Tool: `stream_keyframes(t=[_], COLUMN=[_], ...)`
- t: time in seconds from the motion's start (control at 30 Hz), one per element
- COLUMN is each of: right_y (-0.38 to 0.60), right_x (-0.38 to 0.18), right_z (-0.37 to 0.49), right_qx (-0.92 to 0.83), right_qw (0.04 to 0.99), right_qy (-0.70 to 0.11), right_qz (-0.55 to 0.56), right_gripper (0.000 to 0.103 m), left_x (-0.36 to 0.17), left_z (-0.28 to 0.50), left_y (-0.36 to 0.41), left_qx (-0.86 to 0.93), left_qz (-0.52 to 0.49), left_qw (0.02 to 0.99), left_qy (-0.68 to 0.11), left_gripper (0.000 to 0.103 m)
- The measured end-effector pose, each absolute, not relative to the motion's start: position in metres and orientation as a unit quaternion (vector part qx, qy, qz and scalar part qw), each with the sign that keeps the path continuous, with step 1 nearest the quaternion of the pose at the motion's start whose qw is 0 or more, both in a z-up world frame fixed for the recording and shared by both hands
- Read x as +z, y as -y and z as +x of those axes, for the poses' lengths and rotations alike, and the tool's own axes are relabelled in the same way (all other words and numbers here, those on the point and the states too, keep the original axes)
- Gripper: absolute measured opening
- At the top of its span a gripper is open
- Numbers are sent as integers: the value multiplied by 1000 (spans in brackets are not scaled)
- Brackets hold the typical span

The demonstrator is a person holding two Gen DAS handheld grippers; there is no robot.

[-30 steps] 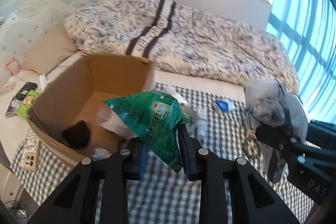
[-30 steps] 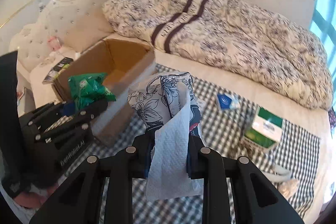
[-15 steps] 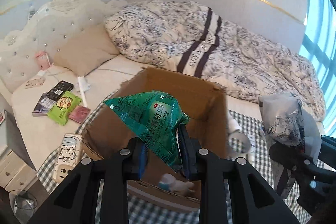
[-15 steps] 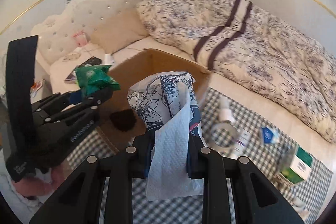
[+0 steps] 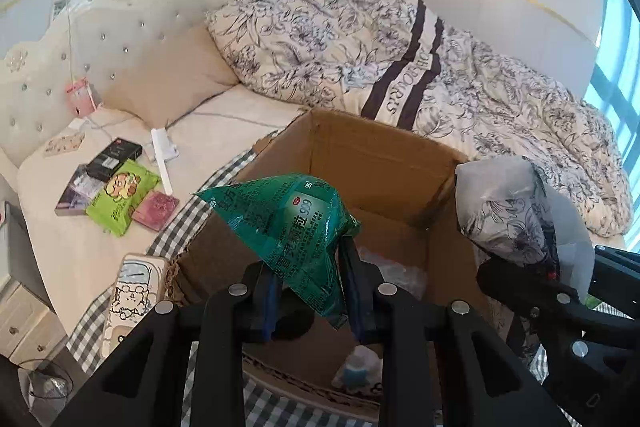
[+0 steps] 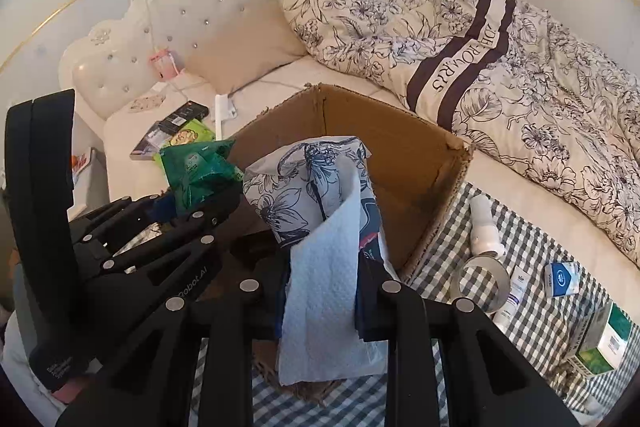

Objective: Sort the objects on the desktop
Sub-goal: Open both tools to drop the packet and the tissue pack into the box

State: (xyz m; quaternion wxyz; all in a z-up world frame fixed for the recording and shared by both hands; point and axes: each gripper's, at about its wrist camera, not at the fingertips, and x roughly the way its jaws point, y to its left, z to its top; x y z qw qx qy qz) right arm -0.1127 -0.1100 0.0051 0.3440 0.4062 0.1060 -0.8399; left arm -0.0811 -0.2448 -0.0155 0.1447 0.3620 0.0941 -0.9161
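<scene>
My left gripper (image 5: pixel 308 291) is shut on a green foil sachet pack (image 5: pixel 292 227) and holds it over the open cardboard box (image 5: pixel 372 155). My right gripper (image 6: pixel 320 301) is shut on a floral tissue pack (image 6: pixel 316 187) with a white sheet hanging out, above the box's near edge (image 6: pixel 424 247). In the left wrist view the tissue pack (image 5: pixel 508 211) and right gripper (image 5: pixel 532 291) appear at the right. In the right wrist view the sachet (image 6: pixel 196 171) and left gripper (image 6: pixel 188 211) sit at the left. A dark object (image 5: pixel 294 321) and a small bottle (image 5: pixel 356 371) lie inside the box.
The box stands on a checked cloth (image 6: pixel 532 311) on a bed. To its right lie a white bottle (image 6: pixel 484 227), a tape roll (image 6: pixel 480 279), a tube (image 6: pixel 512 295), a blue packet (image 6: pixel 562 279) and a green carton (image 6: pixel 604 339). Left of it lie a lime wipes pack (image 5: pixel 120 195), books and a power strip (image 5: pixel 128 303). A quilt (image 5: pixel 400 67) is behind.
Both grippers have moved left and towards the box with their loads; the green sachet now hangs over the box opening and the tissue pack over its near right part.
</scene>
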Motion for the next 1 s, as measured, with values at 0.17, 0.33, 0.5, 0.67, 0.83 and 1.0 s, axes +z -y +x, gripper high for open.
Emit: stream_keyframes(t=[0.17,0.33,0.5,0.67,0.83,1.0], right_y=[119,126,138,144,138,124], right_x=[-3,-10,-22,-25,-11,2], right_z=[-121,-127,-135,-143,-143,-138], right_qx=[-837,-835,-836,-839,-862,-869], right_qw=[346,349,341,339,323,322], right_qy=[-107,-112,-124,-123,-105,-91], right_qz=[411,411,410,408,377,366], right_gripper=[24,25,26,33,64,64], left_x=[-25,-34,-47,-51,-44,-38], left_z=[-84,-90,-99,-103,-102,-97], left_y=[251,254,258,261,253,256], left_qx=[-914,-911,-902,-899,-907,-907], left_qz=[369,374,395,400,388,382], left_qw=[141,140,142,144,135,142], left_qy=[-96,-100,-103,-102,-96,-106], left_gripper=[28,28,28,35,90,91])
